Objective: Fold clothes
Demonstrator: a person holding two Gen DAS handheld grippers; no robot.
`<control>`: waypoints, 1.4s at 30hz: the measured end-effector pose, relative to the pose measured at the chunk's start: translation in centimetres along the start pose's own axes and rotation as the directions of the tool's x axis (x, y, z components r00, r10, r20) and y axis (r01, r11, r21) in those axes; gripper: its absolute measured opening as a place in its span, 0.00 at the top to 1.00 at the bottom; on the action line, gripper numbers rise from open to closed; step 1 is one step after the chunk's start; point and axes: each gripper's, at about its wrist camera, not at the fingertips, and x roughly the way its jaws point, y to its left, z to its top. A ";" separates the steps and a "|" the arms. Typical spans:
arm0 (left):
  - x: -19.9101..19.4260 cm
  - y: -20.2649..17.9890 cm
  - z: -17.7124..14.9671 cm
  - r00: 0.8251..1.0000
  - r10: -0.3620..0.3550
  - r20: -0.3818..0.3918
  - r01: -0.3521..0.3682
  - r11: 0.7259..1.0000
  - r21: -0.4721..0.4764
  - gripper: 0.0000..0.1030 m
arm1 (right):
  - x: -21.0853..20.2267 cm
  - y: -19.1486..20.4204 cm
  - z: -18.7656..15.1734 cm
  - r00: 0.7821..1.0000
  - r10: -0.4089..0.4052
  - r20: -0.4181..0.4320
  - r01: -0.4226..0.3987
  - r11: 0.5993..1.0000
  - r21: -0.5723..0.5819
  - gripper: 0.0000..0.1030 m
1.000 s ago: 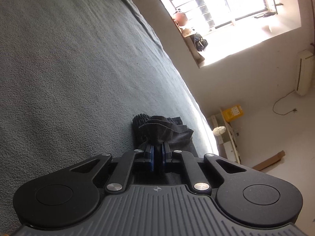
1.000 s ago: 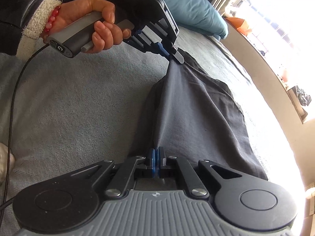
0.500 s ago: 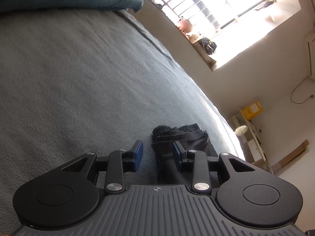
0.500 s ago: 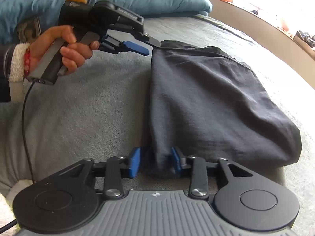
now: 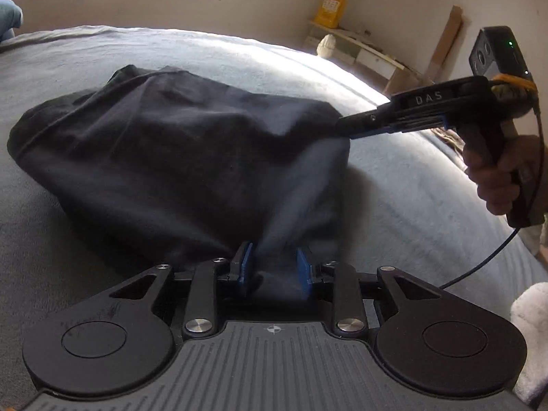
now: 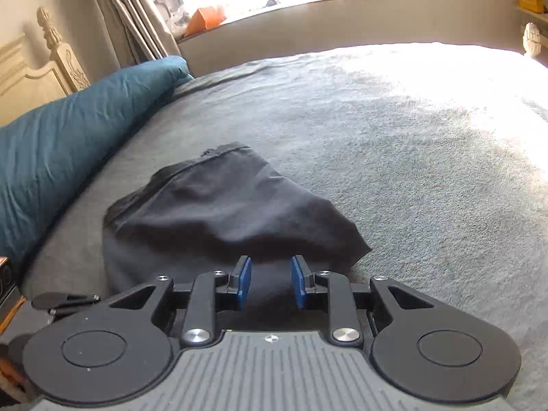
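Observation:
A dark folded garment [image 5: 171, 157] lies on the grey bed cover [image 5: 428, 205]. My left gripper [image 5: 274, 270] stands at its near edge. Its jaws are closing, and blurred cloth sits loosely between the blue pads [image 5: 245, 267], which stay apart. A hand [image 5: 496, 178] holds my right gripper [image 5: 346, 126], whose tip reaches the garment's right corner. In the right wrist view the right gripper [image 6: 270, 281] hovers over the garment [image 6: 222, 212]. Its jaws are also closing, with cloth lying between the separated pads [image 6: 244, 284].
A teal pillow [image 6: 68, 130] lies left of the garment, below a cream headboard [image 6: 41, 65]. Grey bed cover [image 6: 411, 154] stretches to the right and far side. A window sill [image 6: 291, 3] and a low shelf [image 5: 370, 54] lie beyond the bed. A black cable [image 5: 496, 253] hangs from the right gripper.
Both grippers were shut on the garment's edge a second ago, then opened and let it go. Both wrists rolled to level and shifted across the bed; the garment now lies folded.

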 end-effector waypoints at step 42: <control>-1.0 3.9 -2.0 0.988 -0.124 0.090 0.141 0.965 -0.222 0.73 | 7.4 -11.5 -4.6 0.932 0.294 0.211 -0.320 0.395 0.861 0.65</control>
